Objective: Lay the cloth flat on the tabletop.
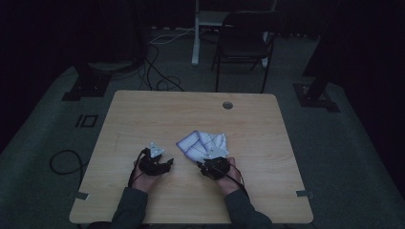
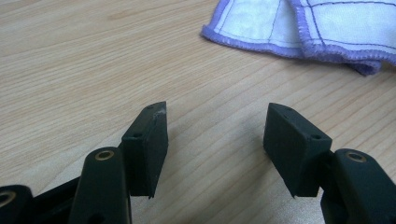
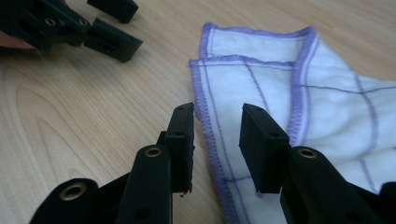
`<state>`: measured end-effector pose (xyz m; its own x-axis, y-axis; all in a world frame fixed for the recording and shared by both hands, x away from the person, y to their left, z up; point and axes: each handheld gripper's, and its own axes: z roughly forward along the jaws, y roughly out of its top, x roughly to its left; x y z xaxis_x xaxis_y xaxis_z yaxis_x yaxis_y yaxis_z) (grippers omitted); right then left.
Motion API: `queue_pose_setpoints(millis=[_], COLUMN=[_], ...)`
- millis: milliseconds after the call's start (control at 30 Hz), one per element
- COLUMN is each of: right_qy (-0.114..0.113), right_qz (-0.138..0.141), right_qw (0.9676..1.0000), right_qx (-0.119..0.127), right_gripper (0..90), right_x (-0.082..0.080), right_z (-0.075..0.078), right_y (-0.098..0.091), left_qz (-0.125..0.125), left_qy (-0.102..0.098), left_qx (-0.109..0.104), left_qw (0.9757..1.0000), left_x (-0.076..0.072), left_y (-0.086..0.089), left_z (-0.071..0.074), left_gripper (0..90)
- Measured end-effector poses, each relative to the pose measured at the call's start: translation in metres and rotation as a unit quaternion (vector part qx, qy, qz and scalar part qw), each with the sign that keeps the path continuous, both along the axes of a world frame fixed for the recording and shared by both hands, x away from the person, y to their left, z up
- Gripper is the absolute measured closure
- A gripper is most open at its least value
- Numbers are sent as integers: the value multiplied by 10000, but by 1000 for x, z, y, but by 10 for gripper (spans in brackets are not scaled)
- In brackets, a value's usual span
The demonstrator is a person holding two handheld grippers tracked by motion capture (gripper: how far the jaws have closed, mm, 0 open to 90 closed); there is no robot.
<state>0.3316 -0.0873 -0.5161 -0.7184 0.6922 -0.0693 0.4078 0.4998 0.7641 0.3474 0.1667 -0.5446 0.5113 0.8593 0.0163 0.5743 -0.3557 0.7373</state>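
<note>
Right claw straddles the cloth hem, released, probably to pinch it; left claw waits released beside, over bare counter.

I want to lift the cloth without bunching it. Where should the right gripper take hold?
Probably the purple-stitched hem of the cloth, nearest the right gripper. Come in low along the table: that edge lies flat and free between the open jaws.

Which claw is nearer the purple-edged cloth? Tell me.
Right. The right claw straddles the edge of the cloth, jaws apart; the left claw sits open on bare table, short of it.
</note>
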Motion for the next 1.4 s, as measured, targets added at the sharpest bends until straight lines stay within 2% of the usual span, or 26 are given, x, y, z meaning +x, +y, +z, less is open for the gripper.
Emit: queue_pose_setpoints(millis=[233,500,567,700,833,900,1033,1167,1300,1400], right_qy=[-47,-44,-85,48,138,176,230,147,122,89], right_qz=[-5,-167,-170,-258,-373,-409,-491,-536,-577,-611], right_qw=[9998,9989,9984,9981,9978,9977,9983,9985,9982,9980], right_qx=[-168,-435,-540,-558,-536,-503,-211,-15,106,92], right_gripper=[621,605,620,693,834,870,882,882,882,881], right_x=[4,10,12,15,19,21,21,20,21,22], right_z=[-11,-22,-24,-23,-22,-22,-19,-10,-2,2], right_y=[11,17,19,19,16,14,8,1,-6,-10], left_qz=[12,17,17,17,17,26,-15,-96,-205,-323], left_qy=[1,-1,0,-1,0,-3,-10,7,100,97], left_qx=[4,-2,-1,1,7,6,-1,-11,-113,-123], left_qw=[10000,10000,10000,10000,10000,10000,10000,10000,9997,9994], left_x=[0,0,0,0,0,0,-1,-3,-5,-6], left_y=[0,0,0,0,0,0,0,-2,-8,-13], left_z=[0,0,0,0,0,0,0,1,2,3], left_gripper=[408,408,408,408,410,415,449,465,490,492])
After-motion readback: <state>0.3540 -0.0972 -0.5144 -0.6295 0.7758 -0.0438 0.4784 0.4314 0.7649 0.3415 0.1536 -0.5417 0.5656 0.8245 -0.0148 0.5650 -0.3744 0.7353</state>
